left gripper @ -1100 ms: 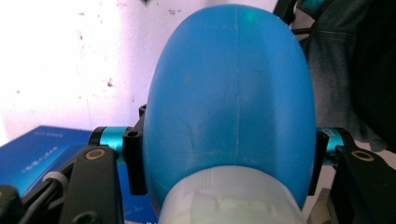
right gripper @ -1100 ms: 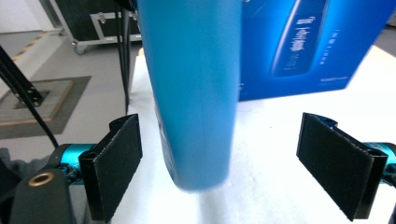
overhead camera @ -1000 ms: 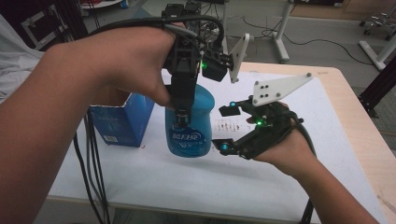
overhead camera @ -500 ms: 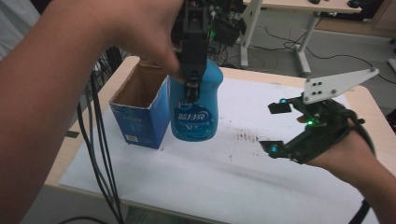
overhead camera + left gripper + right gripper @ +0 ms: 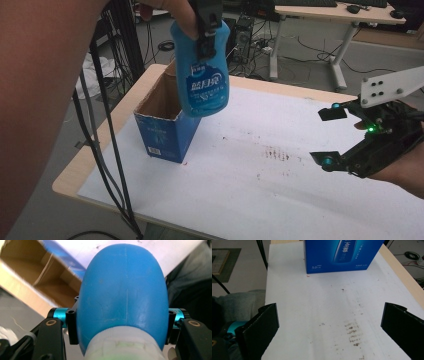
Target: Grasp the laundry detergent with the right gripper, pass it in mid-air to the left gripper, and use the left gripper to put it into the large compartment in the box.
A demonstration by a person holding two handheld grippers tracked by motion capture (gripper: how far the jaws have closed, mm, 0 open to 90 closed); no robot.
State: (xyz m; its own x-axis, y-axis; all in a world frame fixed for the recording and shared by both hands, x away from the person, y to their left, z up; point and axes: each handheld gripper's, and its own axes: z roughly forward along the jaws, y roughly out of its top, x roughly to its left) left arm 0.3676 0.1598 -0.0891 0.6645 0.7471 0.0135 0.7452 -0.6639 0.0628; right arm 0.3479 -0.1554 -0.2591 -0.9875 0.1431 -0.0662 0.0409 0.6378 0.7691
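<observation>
Right gripper waits with its jaws just spread wide and empty over the white sheet. Farther off, left gripper clamps the blue bottle above the open box: centre it, then lower straight.

Open box at left — bare sheet rightward.

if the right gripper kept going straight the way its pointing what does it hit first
Probably the blue box. The open right gripper looks across the bare white sheet with nothing between its jaws; the box stands ahead, though if the gripper tilts down it may meet the sheet first.
</observation>
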